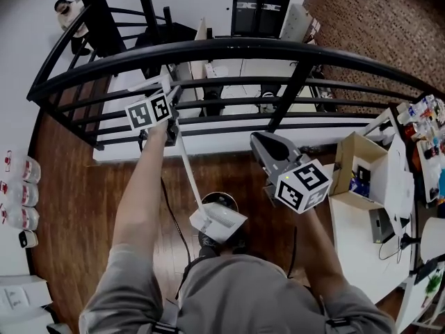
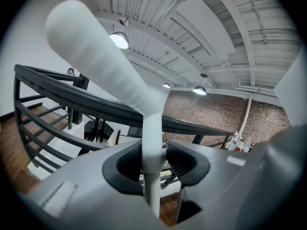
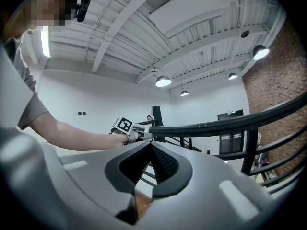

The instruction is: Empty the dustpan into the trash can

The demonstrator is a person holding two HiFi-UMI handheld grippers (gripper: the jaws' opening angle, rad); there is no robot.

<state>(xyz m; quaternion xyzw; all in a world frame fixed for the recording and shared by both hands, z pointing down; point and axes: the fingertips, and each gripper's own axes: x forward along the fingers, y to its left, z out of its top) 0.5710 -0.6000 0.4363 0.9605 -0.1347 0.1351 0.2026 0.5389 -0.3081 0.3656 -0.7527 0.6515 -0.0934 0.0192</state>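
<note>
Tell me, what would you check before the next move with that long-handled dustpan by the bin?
1. Grip on the handle: the left gripper has its jaws closed on the dustpan handle. Ok.
2. Pan over the bin: the dustpan overlaps the trash can seen from above. Ok.
3. Pan emptied: its inside does not show. Cannot tell.
4. Right gripper out of the way: its jaws are together and empty, and it is off to the side of the pan. Ok.
5. Handle top clear of the railing: they overlap in view and the depth is unclear. Cannot tell.
</note>
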